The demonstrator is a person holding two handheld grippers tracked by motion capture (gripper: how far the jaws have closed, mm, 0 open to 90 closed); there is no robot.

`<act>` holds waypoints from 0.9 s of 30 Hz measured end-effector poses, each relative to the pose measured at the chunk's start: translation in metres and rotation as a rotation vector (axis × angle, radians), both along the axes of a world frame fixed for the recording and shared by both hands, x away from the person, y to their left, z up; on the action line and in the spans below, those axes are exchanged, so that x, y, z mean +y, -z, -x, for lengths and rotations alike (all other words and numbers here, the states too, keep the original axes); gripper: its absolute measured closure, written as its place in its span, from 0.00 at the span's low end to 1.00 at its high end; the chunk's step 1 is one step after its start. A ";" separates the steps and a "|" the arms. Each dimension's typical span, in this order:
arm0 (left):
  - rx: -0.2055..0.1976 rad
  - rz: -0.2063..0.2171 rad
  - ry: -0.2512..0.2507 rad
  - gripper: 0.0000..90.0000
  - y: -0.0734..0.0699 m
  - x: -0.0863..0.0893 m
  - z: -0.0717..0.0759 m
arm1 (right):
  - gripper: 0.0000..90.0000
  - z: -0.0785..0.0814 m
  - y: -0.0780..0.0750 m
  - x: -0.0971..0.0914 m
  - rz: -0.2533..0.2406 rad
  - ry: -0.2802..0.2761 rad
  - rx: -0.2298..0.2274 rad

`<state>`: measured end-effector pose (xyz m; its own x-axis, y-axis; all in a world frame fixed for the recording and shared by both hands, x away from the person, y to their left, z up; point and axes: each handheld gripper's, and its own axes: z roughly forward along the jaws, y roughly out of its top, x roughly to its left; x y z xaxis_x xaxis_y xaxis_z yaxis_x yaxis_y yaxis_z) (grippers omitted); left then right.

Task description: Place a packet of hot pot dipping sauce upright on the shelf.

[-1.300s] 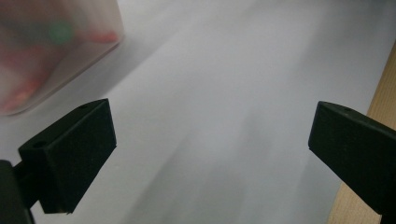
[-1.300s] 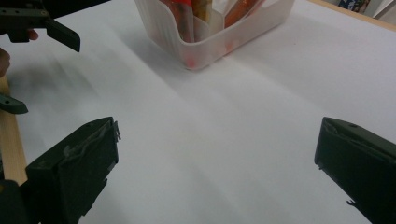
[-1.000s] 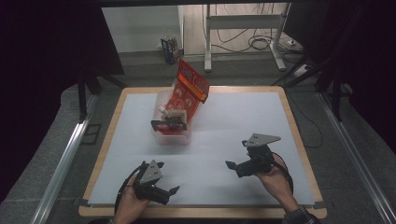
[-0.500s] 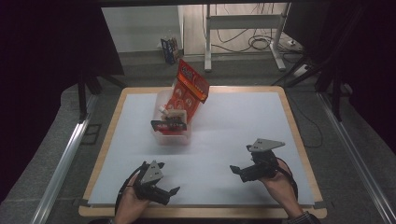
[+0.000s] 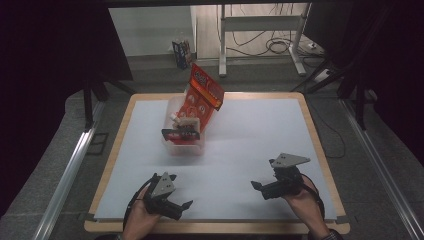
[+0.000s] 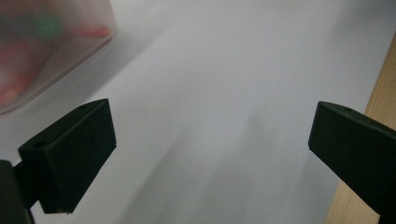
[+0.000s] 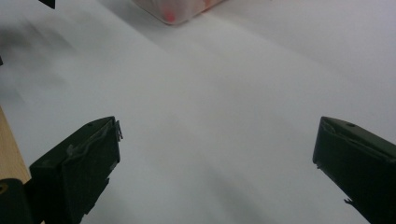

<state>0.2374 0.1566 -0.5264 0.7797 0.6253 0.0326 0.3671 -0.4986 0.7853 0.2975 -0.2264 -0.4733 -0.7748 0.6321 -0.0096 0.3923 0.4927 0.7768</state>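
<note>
Clear plastic bin (image 5: 184,131) on the white table sheet (image 5: 250,145), toward 11 o'clock of the sheet's middle, long axis running roughly from 6 to 12 o'clock. Inside, red snack packets; one tall red packet (image 5: 204,92) leaning out over the far rim, top tilted toward 1 o'clock. At the near end of the bin, a pale item over a dark one (image 5: 181,133), too small to name.

Left gripper (image 5: 186,205) at 7 o'clock of the sheet, held in a hand (image 5: 137,224), jaws aimed toward 4 o'clock, spread wide, pinching nothing and clear of the bin. Right gripper (image 5: 255,186) at 5 o'clock, held in the other hand (image 5: 302,202), jaws aimed toward 9 o'clock, likewise spread wide and empty. Both well apart from the bin.

Left gripper view: two black jaws far apart, bare white sheet between them, a blurred corner of the bin (image 6: 44,51) at 10 o'clock with red and green shapes behind its wall, and the wooden table edge (image 6: 369,140) at 3 o'clock. Right gripper view: jaws equally far apart over bare sheet, the bin's base (image 7: 175,9) at 12 o'clock, a strip of wooden edge (image 7: 9,158) at 8 o'clock. Packet lettering and bin rim legible from the high view alone; jaw gap clearest in the gripper views.
</note>
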 end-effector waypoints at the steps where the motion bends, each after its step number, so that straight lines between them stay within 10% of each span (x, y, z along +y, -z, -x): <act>1: 0.000 0.000 0.000 0.01 0.000 0.000 0.000 | 0.00 0.000 0.000 0.000 0.000 0.000 0.000; 27: 0.007 0.000 0.006 0.01 0.001 -0.001 -0.001 | 0.00 0.015 0.006 -0.045 0.000 0.096 0.013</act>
